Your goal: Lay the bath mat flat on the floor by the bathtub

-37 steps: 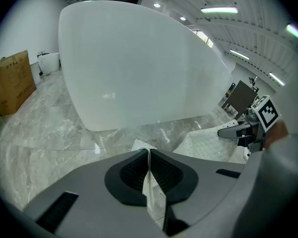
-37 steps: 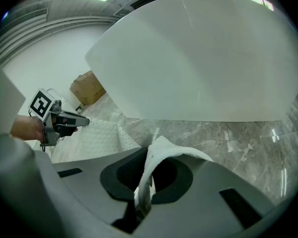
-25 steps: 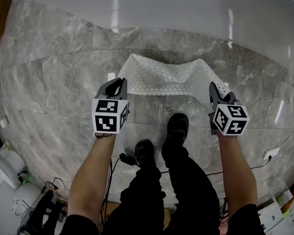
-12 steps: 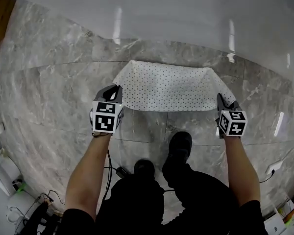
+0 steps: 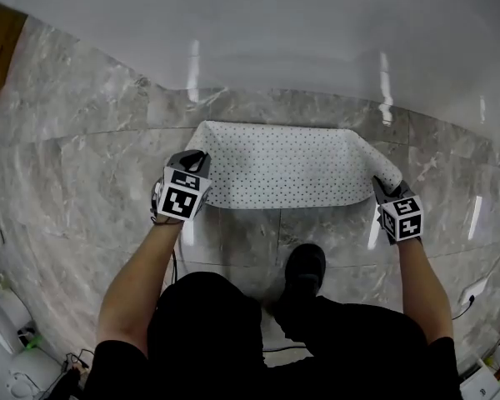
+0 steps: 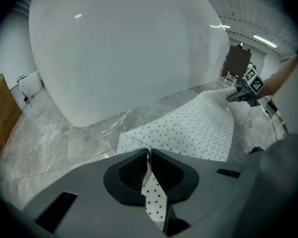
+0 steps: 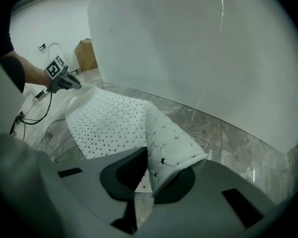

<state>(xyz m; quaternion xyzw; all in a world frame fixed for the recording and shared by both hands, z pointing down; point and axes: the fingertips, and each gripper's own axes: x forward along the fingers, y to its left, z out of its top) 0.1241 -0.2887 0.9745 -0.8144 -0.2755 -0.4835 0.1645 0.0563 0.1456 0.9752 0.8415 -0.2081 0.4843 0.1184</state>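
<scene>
Within the last second both hands have sunk toward the grey marble tile floor (image 5: 83,165) and the person has crouched lower; the white quilted bath mat with small dark dots (image 5: 292,165), which hung sagging between the tools, is now spread out broad side along the foot of the white glossy bathtub (image 5: 275,40); its far edge lies on the tiles just beside the tub, while the two near corners remain lifted. The left gripper (image 5: 196,158) is clamped narrow on the mat's near left corner, a thin strip of dotted fabric pinched between its jaws; the right gripper (image 5: 383,188) is likewise closed on the near right corner, which curls up thick and padded from its jaws. I judge the laying nearly done; what remains is to lower these corners to the floor and let go, keeping the near edge straight. Counted: one mat; one bathtub; two grippers, each with one marker cube; one black shoe (image 5: 304,267) in the head view, where two showed before.
</scene>
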